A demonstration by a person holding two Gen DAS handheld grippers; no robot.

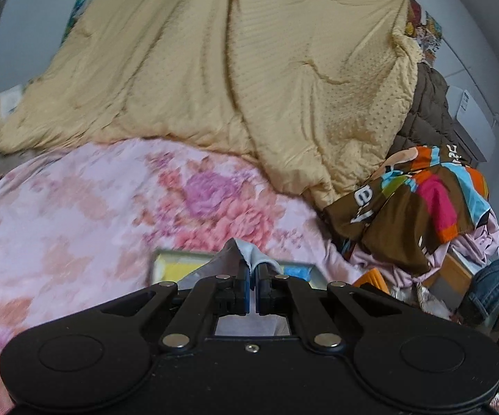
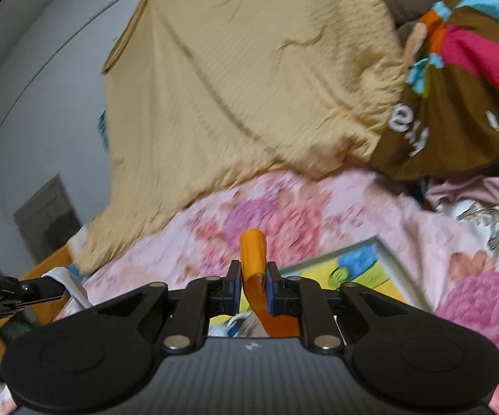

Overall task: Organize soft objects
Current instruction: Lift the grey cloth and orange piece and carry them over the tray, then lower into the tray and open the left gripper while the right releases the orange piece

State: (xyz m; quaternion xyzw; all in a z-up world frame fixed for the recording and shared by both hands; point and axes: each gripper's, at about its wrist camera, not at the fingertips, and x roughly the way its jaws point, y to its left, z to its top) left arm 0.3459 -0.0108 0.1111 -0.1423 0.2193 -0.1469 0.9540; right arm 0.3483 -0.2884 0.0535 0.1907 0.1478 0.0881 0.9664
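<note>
Pale grey-white cloth (image 1: 249,256): crumpled corner pinched upright, over the pink floral bedspread (image 1: 86,214). Orange strap (image 2: 253,252): looped, glossy, standing upright over the same bedspread.

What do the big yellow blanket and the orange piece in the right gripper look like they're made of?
Yellow blanket: soft matte fabric, probably plush or fleece; it creases, and raised dots show on its folded edge.
Orange piece in the right gripper: smooth, slightly glossy, bent in a loop; it looks like a plastic or coated strip, hard to tell which.

— Left gripper (image 1: 252,268)?
— Jaws pinched tight on a pale cloth (image 1: 249,250), pointing slightly downward.
— Right gripper (image 2: 253,269)?
— Clamped on an orange strip (image 2: 253,252), angled slightly down.
</note>
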